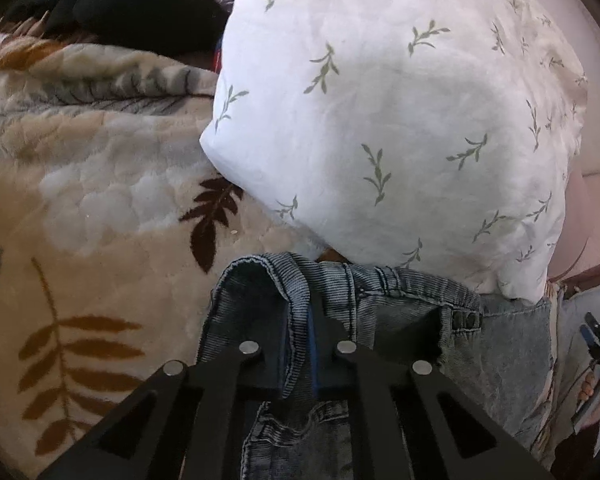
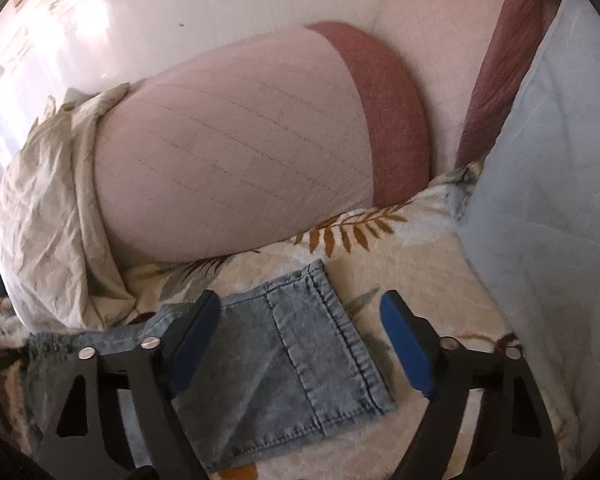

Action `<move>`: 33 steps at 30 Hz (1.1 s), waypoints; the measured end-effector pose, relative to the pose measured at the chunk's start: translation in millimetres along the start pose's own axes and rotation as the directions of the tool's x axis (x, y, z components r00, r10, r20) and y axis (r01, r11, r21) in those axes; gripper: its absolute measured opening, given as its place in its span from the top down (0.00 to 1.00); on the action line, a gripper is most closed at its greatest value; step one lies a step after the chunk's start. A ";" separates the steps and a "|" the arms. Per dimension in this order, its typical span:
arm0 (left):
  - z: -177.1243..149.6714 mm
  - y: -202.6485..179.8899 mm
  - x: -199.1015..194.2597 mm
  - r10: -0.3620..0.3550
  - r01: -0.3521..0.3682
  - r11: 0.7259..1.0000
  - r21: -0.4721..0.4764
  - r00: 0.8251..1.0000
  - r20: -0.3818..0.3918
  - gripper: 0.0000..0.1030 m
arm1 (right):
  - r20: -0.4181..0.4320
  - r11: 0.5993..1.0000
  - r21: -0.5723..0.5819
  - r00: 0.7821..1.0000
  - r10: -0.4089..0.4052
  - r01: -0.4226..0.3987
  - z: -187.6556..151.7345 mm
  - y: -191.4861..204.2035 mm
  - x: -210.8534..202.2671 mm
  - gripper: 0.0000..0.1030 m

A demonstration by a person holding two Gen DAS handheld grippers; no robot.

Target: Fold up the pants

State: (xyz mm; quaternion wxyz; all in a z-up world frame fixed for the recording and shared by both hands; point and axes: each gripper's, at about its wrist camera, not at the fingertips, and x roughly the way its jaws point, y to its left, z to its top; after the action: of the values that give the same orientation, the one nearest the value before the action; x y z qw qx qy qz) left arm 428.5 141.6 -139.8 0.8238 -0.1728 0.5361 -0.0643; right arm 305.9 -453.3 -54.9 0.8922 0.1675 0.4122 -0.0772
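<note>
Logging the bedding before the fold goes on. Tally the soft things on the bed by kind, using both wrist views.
Jeans: 1, the denim pants, pinched by the left tongs
Pillows or cushions: 3, white leaf-print, pink quilted, pale blue
Blankets: 1, the fleece leaf blanket
Total: 5
</note>
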 end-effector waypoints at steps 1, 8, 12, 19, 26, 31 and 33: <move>-1.0 0.4 1.0 -0.010 0.010 1.000 -0.006 1.000 0.008 0.91 | -0.016 1.000 0.013 1.000 0.015 -0.015 3.5 -3.0 7.4 0.25; 0.9 -15.8 3.7 0.001 -0.001 0.998 0.065 1.000 0.010 0.91 | -0.122 0.999 0.038 0.992 0.018 -0.013 16.1 -6.3 67.5 0.36; -3.7 -22.3 26.5 0.031 -0.032 0.998 0.055 0.999 0.007 0.88 | -0.142 0.998 0.018 0.989 -0.052 0.055 22.6 -4.8 99.1 0.37; -17.6 -24.9 17.3 0.024 -0.026 0.999 0.039 0.998 0.060 0.93 | -0.192 0.987 -0.086 0.970 -0.151 0.137 17.2 11.7 141.1 0.73; -28.7 -24.9 -51.4 -0.068 0.062 0.997 0.038 0.980 0.186 0.93 | -0.110 0.989 -0.095 0.986 -0.123 0.113 15.8 22.2 81.3 0.85; -50.4 -22.6 -118.7 -0.149 0.140 0.989 0.056 0.957 0.251 0.93 | -0.018 0.999 -0.026 0.999 -0.043 0.042 13.8 -1.3 -5.0 0.85; -68.8 -22.6 -148.1 -0.175 0.160 0.984 0.078 0.947 0.269 0.93 | 0.005 1.000 0.009 1.000 -0.013 0.013 6.8 -17.4 -34.0 0.85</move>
State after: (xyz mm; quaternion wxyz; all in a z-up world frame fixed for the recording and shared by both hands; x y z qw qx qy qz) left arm 306.2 148.7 -29.4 0.8861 -0.2024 0.3980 -0.1242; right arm 283.9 -472.1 -29.0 0.8921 0.1685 0.4105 -0.0851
